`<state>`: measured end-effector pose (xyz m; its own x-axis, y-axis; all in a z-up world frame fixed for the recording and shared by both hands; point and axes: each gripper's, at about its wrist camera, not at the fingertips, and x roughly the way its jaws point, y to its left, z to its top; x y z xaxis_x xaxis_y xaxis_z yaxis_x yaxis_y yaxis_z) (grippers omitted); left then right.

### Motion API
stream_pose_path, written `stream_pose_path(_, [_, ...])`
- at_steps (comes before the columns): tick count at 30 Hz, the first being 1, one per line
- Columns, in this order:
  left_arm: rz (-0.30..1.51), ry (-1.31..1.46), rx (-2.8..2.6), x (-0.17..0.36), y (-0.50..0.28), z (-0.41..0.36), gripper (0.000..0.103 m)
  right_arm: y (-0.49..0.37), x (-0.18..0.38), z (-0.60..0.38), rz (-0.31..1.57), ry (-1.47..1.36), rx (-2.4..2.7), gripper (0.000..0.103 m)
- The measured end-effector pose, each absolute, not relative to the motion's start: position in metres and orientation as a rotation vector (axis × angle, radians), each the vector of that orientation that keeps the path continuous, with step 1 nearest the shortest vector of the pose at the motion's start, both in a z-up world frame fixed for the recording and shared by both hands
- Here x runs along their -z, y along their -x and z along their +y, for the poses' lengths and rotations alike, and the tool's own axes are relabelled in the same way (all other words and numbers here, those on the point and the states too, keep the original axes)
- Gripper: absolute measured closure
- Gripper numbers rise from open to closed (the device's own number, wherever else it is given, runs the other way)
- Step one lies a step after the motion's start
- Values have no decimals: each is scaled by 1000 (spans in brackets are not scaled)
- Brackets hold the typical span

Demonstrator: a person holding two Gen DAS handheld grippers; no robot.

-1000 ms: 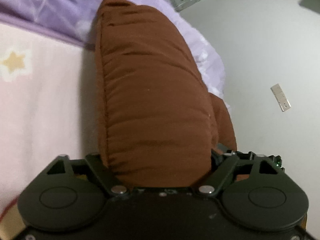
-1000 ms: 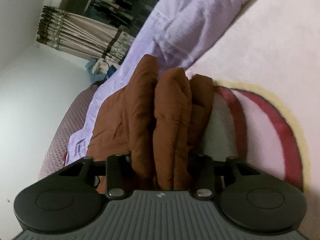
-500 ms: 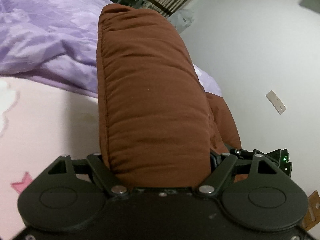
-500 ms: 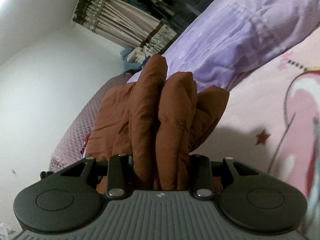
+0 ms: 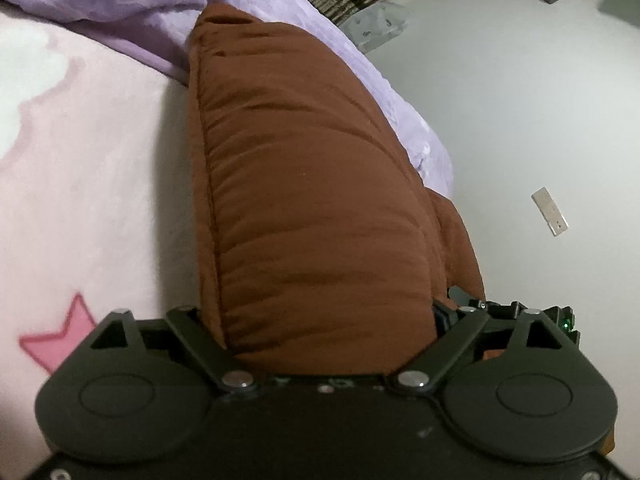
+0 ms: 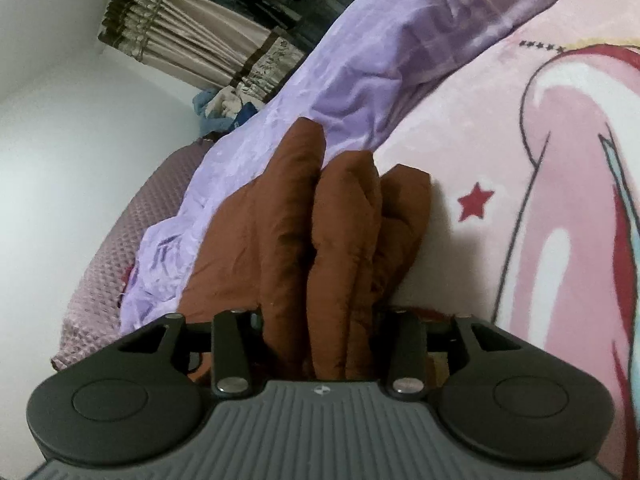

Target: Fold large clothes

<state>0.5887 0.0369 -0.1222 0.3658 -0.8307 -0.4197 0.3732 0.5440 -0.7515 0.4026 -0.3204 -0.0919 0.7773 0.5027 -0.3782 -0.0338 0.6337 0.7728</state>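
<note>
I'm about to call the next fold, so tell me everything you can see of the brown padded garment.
The brown padded garment is rust-brown, puffy, matte fabric with stitched seams. The left wrist view shows one thick fold filling the left gripper; the right wrist view shows three bunched folds standing in the right gripper. Both grippers' jaws have just been opening. It lies over the pink printed blanket, beside the lilac sheet.
</note>
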Motion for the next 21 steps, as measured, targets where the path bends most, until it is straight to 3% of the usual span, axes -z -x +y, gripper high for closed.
stream_pose_path(3, [912, 605, 824, 120, -589, 37, 6, -400, 95, -320, 615, -837, -328, 44])
stream_pose_path(5, [927, 579, 787, 116, -596, 35, 6, -393, 92, -325, 614, -839, -318, 34])
stream_pose_path(9, [886, 458, 680, 78, -565, 44, 9, -372, 73, -326, 601, -739, -257, 31])
stream_pose_path(16, [692, 213, 499, 14, -480, 25, 11, -324, 12, -294, 498, -502, -160, 33])
stream_pose_path(21, [615, 128, 432, -3, -437, -4, 16, -314, -14, -244, 464, -416, -152, 52])
